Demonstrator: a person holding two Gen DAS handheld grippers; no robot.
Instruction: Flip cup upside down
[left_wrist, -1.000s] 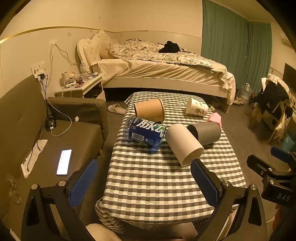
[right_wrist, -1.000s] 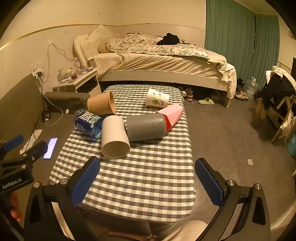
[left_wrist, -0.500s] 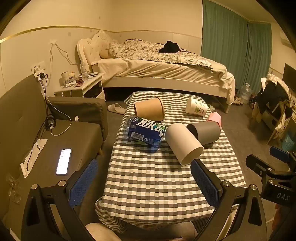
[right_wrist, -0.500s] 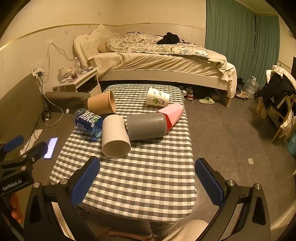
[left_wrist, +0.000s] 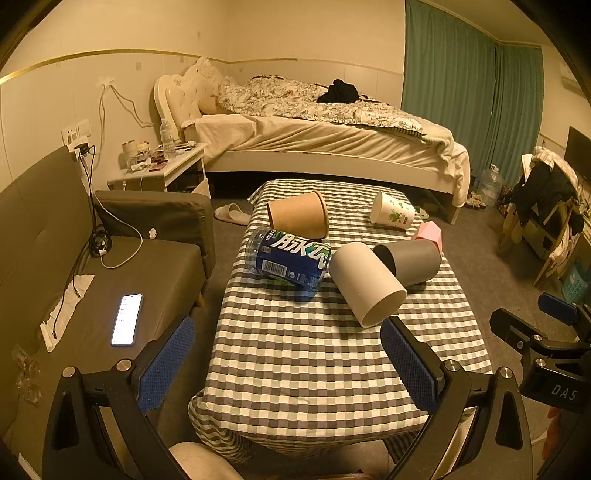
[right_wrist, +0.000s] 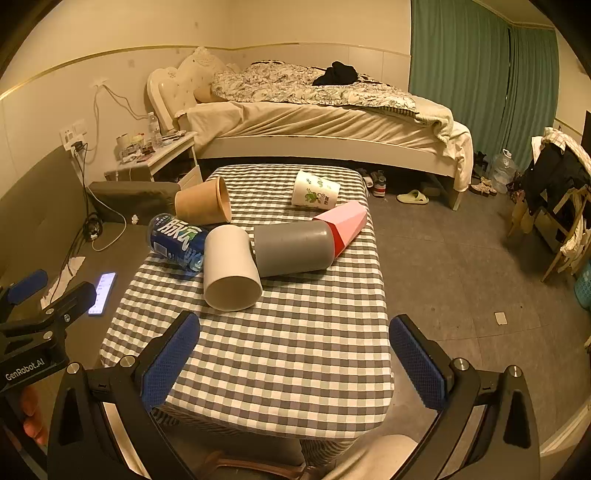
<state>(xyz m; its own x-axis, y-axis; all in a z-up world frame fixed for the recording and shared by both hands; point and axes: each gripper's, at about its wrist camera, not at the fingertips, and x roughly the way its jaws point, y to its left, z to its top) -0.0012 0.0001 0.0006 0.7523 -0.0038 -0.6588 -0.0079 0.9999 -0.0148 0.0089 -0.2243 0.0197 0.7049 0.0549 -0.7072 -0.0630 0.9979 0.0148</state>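
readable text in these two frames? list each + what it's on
"GenRobot.AI": on the left tool's body, seen in the right wrist view.
"DAS": on the right tool's body, seen in the left wrist view.
"脉动": large white characters on the blue bottle label.
Bottle barcode and small print: too small to read.
Phone screen: blurred.
Printed white cup: pictures only, text illegible.

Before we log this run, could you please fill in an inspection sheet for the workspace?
Surface: checked tablecloth, near half bare.
Job's things: white cup, grey cup, brown cup, printed cup, pink cup, all on their sides.
Clutter: blue bottle, lying down.
Grippers: left gripper and right gripper open, holding nothing.
Cables: white cable on the sofa.
Surroundings: phone, bed, green curtains.
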